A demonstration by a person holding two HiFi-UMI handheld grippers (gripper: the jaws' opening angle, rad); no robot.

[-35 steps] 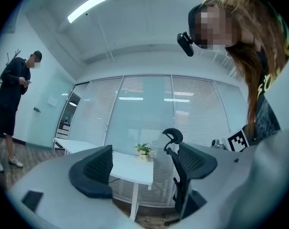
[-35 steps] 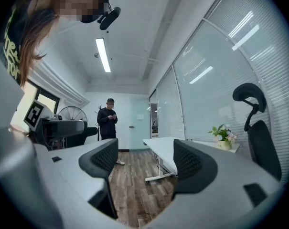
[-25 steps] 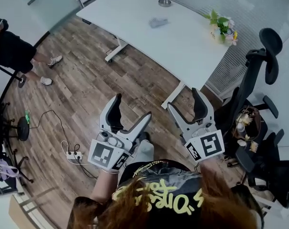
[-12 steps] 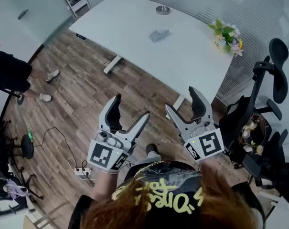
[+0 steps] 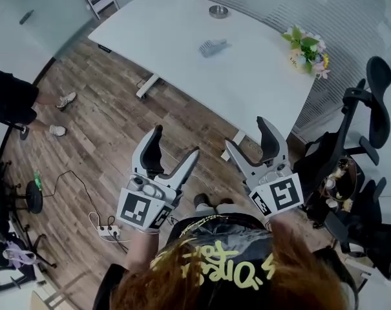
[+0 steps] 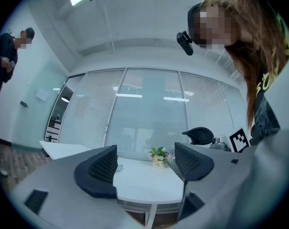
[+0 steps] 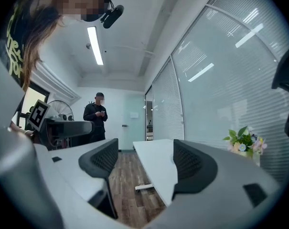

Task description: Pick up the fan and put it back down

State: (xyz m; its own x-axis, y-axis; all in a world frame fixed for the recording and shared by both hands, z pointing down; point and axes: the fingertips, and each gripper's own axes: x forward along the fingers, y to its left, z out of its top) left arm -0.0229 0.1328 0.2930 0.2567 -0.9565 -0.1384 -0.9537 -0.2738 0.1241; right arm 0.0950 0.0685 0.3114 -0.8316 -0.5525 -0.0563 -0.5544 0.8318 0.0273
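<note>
A small grey fan-like object [image 5: 212, 46] lies near the far side of the white table [image 5: 176, 24], well ahead of both grippers. My left gripper [image 5: 176, 142] hangs over the wooden floor short of the table's near edge. Its jaws are closing with nothing between them, and in the left gripper view the left gripper [image 6: 145, 163] frames only the table [image 6: 144, 187]. My right gripper [image 5: 247, 133] is level beside it, open and empty, close to the table's edge. In the right gripper view, the right gripper [image 7: 144, 163] looks along the table. A round standing fan [image 7: 60, 109] shows there at the left.
A flower pot [image 5: 305, 47] stands at the table's right corner and a small round dish [image 5: 218, 11] at its far edge. Black office chairs [image 5: 369, 108] crowd the right. A person [image 5: 8, 99] stands at the left. A power strip [image 5: 105, 231] with cables lies on the floor.
Both grippers have moved forward toward the table, which now sits nearer in the head view. The left jaws have narrowed a little. Nothing was taken hold of.
</note>
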